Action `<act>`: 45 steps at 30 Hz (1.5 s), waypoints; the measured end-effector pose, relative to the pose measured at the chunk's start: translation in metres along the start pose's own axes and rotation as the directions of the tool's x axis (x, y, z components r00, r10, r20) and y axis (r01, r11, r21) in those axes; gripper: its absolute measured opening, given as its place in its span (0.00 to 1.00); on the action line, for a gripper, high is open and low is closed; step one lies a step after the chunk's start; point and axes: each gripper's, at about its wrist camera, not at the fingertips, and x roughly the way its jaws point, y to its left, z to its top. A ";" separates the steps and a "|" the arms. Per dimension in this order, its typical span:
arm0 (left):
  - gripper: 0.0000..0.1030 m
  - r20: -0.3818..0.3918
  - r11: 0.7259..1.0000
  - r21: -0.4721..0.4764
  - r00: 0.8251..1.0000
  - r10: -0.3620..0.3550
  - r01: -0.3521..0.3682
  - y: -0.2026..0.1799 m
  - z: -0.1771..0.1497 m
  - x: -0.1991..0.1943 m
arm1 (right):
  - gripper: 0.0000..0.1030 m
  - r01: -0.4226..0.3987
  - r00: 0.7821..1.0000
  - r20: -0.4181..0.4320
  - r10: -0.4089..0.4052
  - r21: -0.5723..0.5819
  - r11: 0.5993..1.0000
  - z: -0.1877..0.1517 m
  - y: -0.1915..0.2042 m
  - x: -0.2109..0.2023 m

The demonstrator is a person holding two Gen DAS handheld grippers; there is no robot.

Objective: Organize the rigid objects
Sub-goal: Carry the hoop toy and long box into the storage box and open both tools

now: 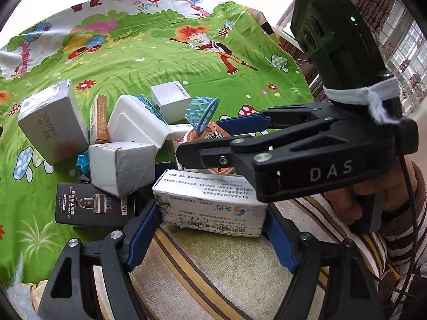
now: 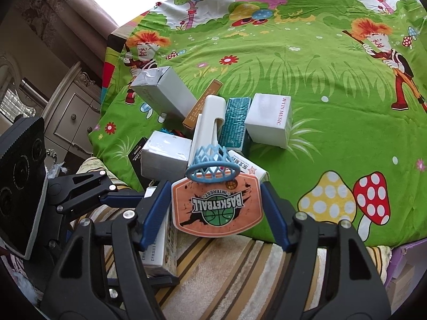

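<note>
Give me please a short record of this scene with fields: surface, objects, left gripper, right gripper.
surface: green cartoon cloth, with a striped cover at its near edge
objects: pile of small boxes, among them a white cube box and a black box
left gripper: closed on a white medicine box by its two ends
right gripper: closed on the orange toy basketball backboard with its blue hoop

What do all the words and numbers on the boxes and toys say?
"BASKETBALL INTEREST": orange toy backboard, read upside down.
"JIYIN MUSIC": white cube box.
"6866957": grey box, handwritten.
"PINCH HAPPY APPLICATOR": black box.
"DAS": right tool.
Medicine box: Latin word upside down, not clearly readable; the Chinese print is too small.
Teal box and brown box: print blurred.
</note>
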 end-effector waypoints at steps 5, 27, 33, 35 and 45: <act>0.75 0.021 1.000 -0.019 1.000 -0.004 0.004 -0.001 -0.005 -0.007 | 0.69 -0.009 1.000 0.018 0.009 0.010 1.000 -0.005 -0.001 -0.008; 0.75 0.102 0.997 -0.080 0.995 -0.005 0.013 -0.018 -0.025 -0.031 | 0.69 0.002 0.996 0.093 -0.006 0.039 0.999 -0.059 -0.007 -0.065; 0.75 0.111 0.998 -0.067 0.994 -0.014 0.022 -0.030 -0.025 -0.033 | 0.69 0.004 0.990 0.138 -0.015 0.083 0.997 -0.079 -0.020 -0.091; 0.75 0.117 0.998 -0.062 0.993 -0.022 0.030 -0.036 -0.024 -0.032 | 0.69 0.011 0.988 0.152 -0.026 0.101 0.995 -0.086 -0.026 -0.101; 0.75 0.137 0.996 0.002 0.987 -0.084 0.084 -0.086 -0.003 -0.020 | 0.69 0.132 0.956 0.223 -0.193 0.258 0.957 -0.134 -0.093 -0.171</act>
